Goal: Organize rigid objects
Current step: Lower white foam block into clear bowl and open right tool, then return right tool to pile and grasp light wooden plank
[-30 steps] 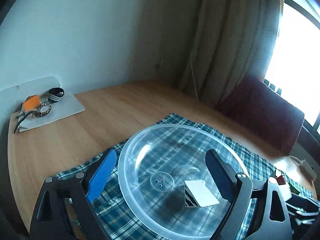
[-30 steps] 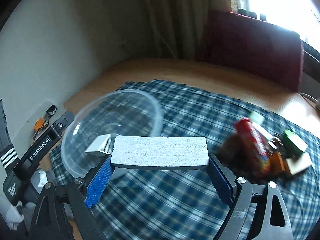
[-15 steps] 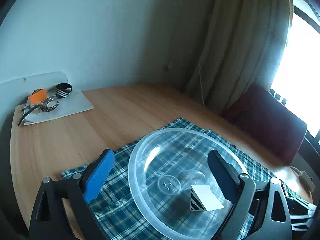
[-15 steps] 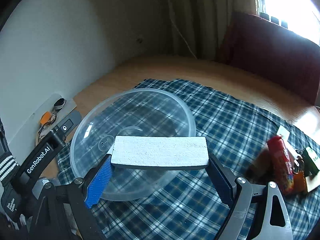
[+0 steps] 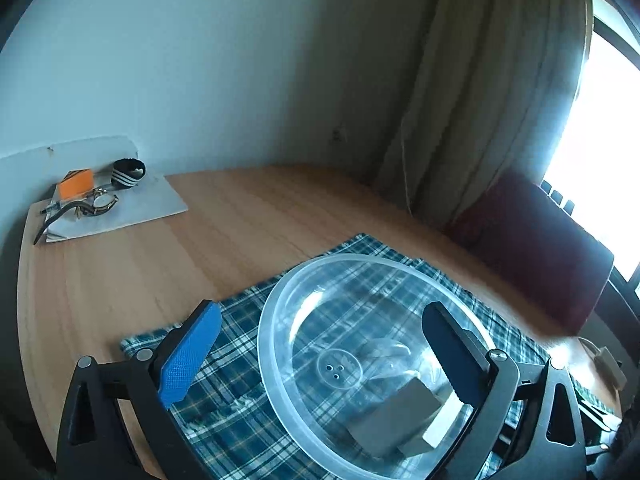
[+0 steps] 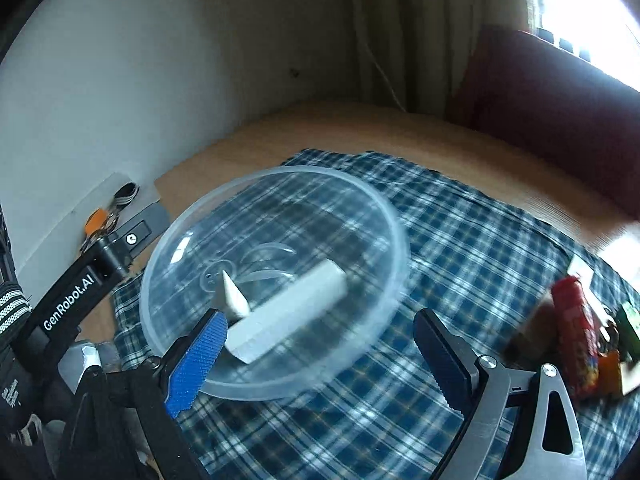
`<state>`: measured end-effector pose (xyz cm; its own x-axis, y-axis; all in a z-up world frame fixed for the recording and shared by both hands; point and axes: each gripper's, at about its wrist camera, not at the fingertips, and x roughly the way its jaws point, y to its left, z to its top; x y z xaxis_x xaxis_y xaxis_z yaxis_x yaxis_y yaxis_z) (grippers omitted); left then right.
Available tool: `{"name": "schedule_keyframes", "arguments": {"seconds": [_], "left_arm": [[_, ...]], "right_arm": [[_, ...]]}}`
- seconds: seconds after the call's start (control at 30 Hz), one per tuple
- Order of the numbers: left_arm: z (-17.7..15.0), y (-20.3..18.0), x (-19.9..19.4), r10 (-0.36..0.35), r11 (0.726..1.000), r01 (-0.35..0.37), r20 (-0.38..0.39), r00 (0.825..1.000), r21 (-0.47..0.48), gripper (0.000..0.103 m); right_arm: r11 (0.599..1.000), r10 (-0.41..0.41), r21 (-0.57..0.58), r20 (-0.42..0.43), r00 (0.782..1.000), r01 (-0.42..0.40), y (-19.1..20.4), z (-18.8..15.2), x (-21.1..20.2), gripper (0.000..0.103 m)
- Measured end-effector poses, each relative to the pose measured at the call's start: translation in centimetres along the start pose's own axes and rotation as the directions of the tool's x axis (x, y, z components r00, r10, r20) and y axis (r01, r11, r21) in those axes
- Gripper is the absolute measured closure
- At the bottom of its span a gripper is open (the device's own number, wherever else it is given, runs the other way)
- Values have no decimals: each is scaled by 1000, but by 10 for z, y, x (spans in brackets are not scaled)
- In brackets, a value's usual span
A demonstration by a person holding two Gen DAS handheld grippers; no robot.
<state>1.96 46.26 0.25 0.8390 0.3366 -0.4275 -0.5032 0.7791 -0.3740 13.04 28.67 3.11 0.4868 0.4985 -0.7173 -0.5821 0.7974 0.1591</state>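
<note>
A clear plastic bowl (image 5: 276, 304) stands on a blue plaid cloth (image 5: 224, 396). Inside it, a long white block (image 6: 292, 312) lies slanted and blurred, touching neither finger. It also shows through the bowl wall as a grey block (image 5: 392, 416). Beside it is a small white wedge (image 6: 234, 298). My right gripper (image 6: 320, 360) hangs open over the bowl's (image 6: 400, 240) near rim, holding nothing. My left gripper (image 5: 320, 354) is open at the bowl's other side, its right finger over the bowl.
A red packet (image 6: 576, 340) and small green and orange items (image 6: 608, 364) sit on the cloth at the right. A white board (image 5: 132, 212) with a watch and a striped roll lies at the table's back left. A maroon chair (image 5: 536, 248) stands behind.
My right gripper has opened and let go of the white block, which now sits in the bowl. The left gripper has drawn back a little from the bowl.
</note>
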Motion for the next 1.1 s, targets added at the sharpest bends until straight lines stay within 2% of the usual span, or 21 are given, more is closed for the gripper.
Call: {"name": "schedule_keyframes", "arguments": {"seconds": [0.63,0.83,1.1], "left_arm": [[-3,-9,1,13,999,-13,1,1000,52,2],[-4,-12,1,18,997,-18,5,1000,73,2],[-6,-21,1,30,992,-32,15,999,121,2]], "right_arm": [[977,-148,166,53,988,137,-61,-32,-40,7],[954,-190,246,49,981,173,-90,-44,-52,7],[910,-271,343,62,961,235,-137,-60,-80,3]]}}
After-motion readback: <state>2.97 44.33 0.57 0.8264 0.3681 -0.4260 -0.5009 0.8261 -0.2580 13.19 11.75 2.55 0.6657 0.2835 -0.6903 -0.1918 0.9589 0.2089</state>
